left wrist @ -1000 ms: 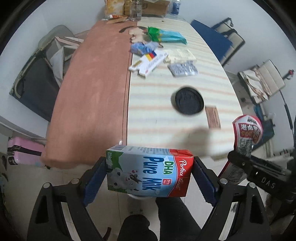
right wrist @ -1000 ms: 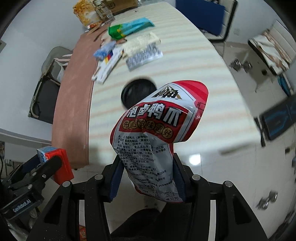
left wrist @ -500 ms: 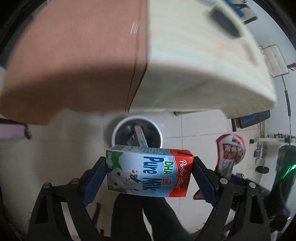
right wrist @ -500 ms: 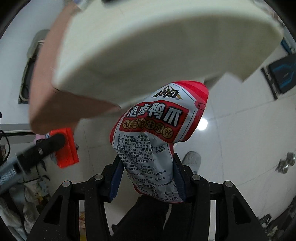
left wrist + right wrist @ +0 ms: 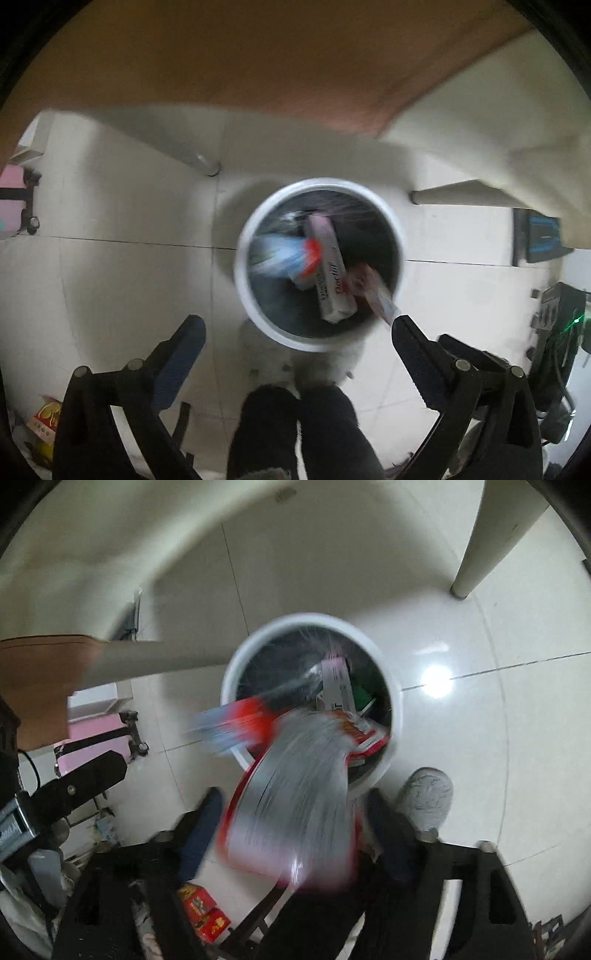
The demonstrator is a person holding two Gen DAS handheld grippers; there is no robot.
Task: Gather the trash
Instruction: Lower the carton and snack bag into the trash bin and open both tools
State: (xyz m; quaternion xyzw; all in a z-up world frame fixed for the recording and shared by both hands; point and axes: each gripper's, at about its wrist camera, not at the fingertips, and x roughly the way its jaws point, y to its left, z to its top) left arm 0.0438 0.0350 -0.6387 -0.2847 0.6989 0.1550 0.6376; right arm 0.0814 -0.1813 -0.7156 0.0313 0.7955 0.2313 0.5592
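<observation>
An indoor room, tiled floor (image 5: 517, 635), with a table leg (image 5: 480, 546) and white wastebasket (image 5: 243, 280).

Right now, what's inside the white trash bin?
In the white trash bin lie a long pale box, the blurred blue-and-red milk carton and a red-and-white packet. Something green shows in the right wrist view. The bottom is covered.

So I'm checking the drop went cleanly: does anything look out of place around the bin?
Mostly fine. The milk carton is blurred, already inside the bin. The snack bag is blurred between the opening jaws of the right gripper, just short of the rim. Odd: a red packet lies on the floor beside the bin.
</observation>
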